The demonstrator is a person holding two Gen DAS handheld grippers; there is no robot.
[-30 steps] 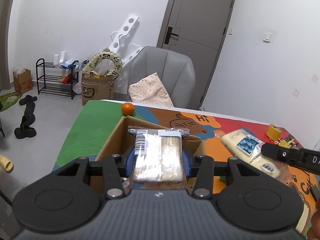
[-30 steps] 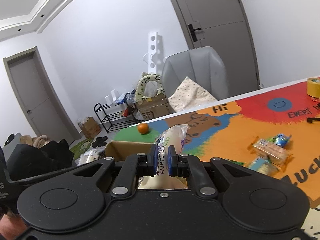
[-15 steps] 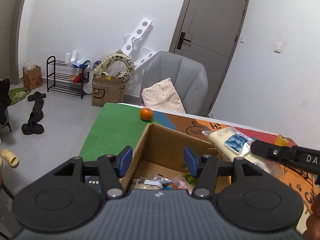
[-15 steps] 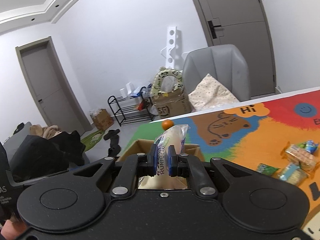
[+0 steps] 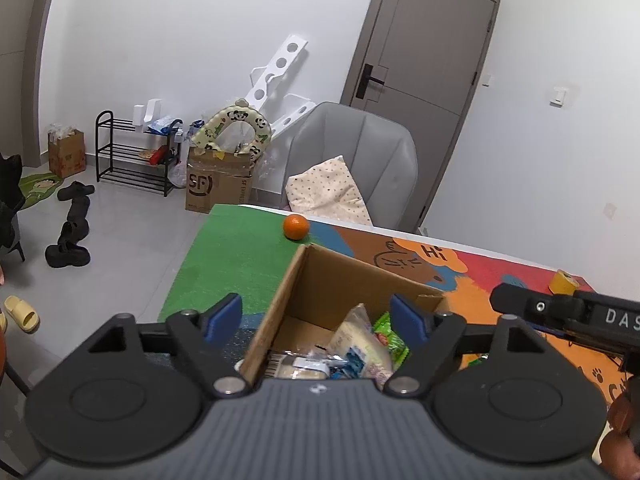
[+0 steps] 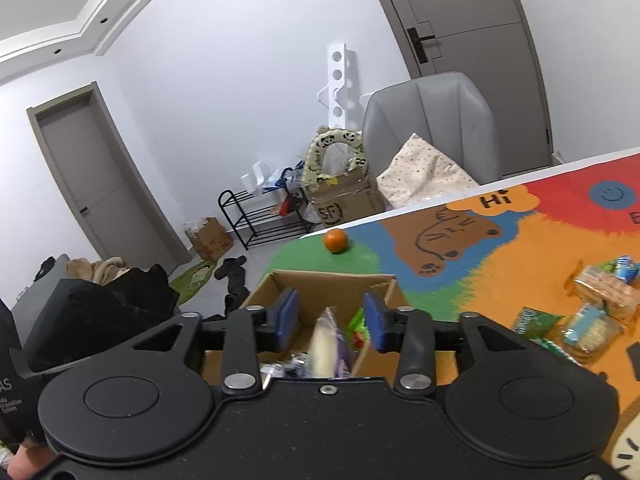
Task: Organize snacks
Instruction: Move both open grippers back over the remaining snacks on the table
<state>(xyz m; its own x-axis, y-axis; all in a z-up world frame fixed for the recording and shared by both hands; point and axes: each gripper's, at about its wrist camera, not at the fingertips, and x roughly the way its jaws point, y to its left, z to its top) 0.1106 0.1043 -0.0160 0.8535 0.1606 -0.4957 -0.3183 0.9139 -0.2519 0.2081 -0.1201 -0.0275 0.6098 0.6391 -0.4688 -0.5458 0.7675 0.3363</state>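
An open cardboard box (image 5: 340, 280) stands on the colourful table mat. My left gripper (image 5: 316, 317) hovers over it with its jaws opening wide and nothing between them. In the box lie a clear cracker pack (image 5: 296, 364), a white snack bag (image 5: 360, 340) and a green packet (image 5: 390, 336). My right gripper (image 6: 330, 318) is above the same box (image 6: 332, 284), and its jaws are opening. The white snack bag (image 6: 326, 344) shows blurred below and between them, free of the pads. The right gripper's body (image 5: 560, 308) reaches in from the right in the left wrist view.
An orange (image 5: 296, 227) sits on the green part of the mat beyond the box. Several loose snack packs (image 6: 600, 296) lie on the mat to the right. A yellow tape roll (image 5: 564, 282) is at the far right edge. A grey chair (image 5: 360, 160) stands behind the table.
The left gripper let go of the cracker pack, which now lies in the box, and spread its jaws. The right gripper carried the white bag over the box and released it.
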